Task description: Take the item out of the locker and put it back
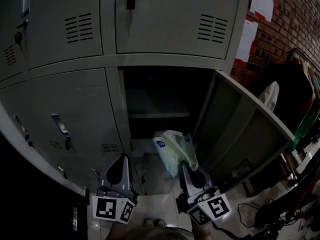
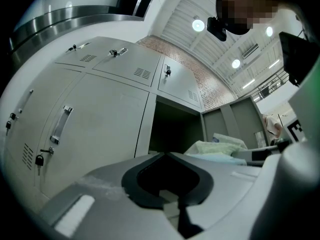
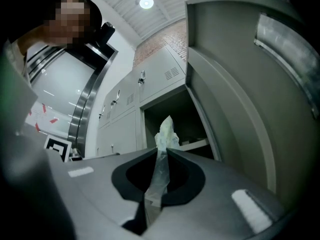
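A pale green and white plastic packet (image 1: 173, 150) hangs in front of the open locker (image 1: 160, 106), just outside its dark compartment. My right gripper (image 1: 186, 164) is shut on the packet's lower edge; in the right gripper view the thin packet (image 3: 165, 139) rises from between the pressed jaws. My left gripper (image 1: 121, 163) hovers to the left of it, in front of the shut lower-left locker door (image 1: 75, 114), jaws closed with nothing between them. From the left gripper view the packet (image 2: 217, 146) shows at the right.
The locker's door (image 1: 240, 134) stands swung open to the right. A shelf (image 1: 157, 115) crosses the compartment. Shut lockers (image 1: 170, 16) sit above and to the left. Cables (image 1: 260, 214) and clutter lie on the floor at the right.
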